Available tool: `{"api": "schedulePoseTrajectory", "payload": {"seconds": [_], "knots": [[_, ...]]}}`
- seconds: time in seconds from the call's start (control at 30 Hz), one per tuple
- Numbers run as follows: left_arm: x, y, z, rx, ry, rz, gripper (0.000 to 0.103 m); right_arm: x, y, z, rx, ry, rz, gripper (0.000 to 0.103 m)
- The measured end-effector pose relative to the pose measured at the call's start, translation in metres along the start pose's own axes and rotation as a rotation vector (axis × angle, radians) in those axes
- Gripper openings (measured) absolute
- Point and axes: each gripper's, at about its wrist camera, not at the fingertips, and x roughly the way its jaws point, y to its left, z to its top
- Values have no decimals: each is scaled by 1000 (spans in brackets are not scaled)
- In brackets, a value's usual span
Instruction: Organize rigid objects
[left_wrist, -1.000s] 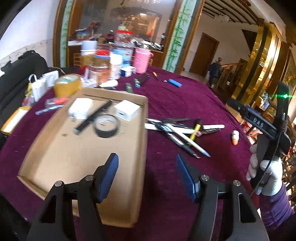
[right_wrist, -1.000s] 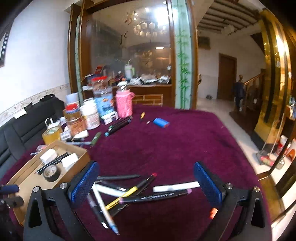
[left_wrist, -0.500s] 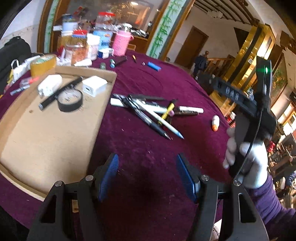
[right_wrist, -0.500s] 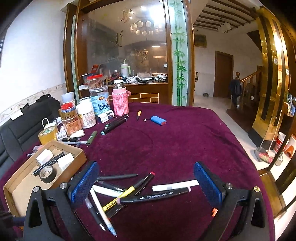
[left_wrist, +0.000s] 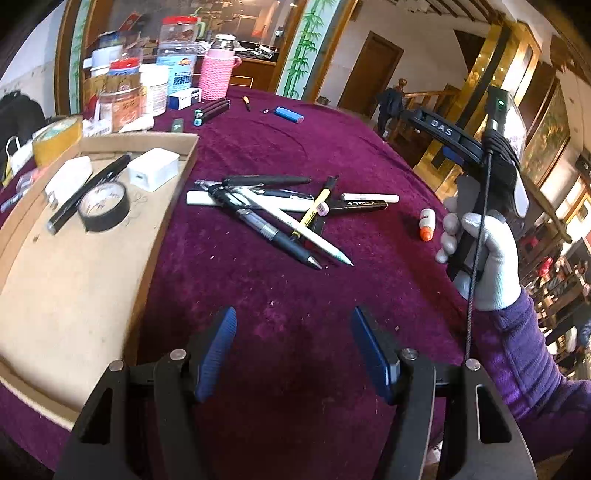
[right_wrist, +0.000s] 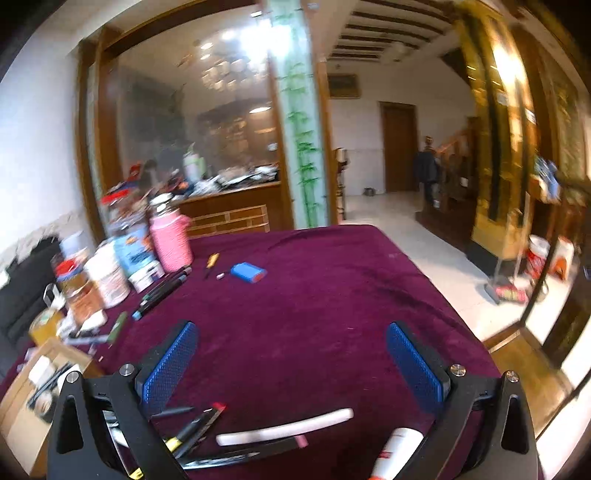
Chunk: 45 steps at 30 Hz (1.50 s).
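With both grippers, left (left_wrist: 291, 350) and right (right_wrist: 291, 369), gaping empty, the person is best singling out one pen (left_wrist: 273, 232) from the pile for the tray (left_wrist: 74, 295).

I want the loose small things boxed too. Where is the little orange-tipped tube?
In the left wrist view the tube lies on the purple cloth, right of the pen pile, apart from it, near the gloved hand.

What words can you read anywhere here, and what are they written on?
"DAS": on the black right gripper.
Labels on the jars: too blurred to read.
Print on the black marker: too small to read.
Right wrist view: too blurred, nothing readable.
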Motion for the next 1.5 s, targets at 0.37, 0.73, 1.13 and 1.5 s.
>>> {"api": "schedulePoseTrajectory", "payload": {"seconds": [0.37,0.73,1.13,1.5], "knots": [[56,-25,18,52,101,96,64,8,-32,-1,115,61,11,103],[63,-30,0,83,95,5,103,0,-33,-2,133,33,31,103],[45,-28,28,160,114,62,91,-23,-51,22,165,-32,52,103],[100,-44,117,313,180,51,22,8,-92,3,229,73,-51,103]]}}
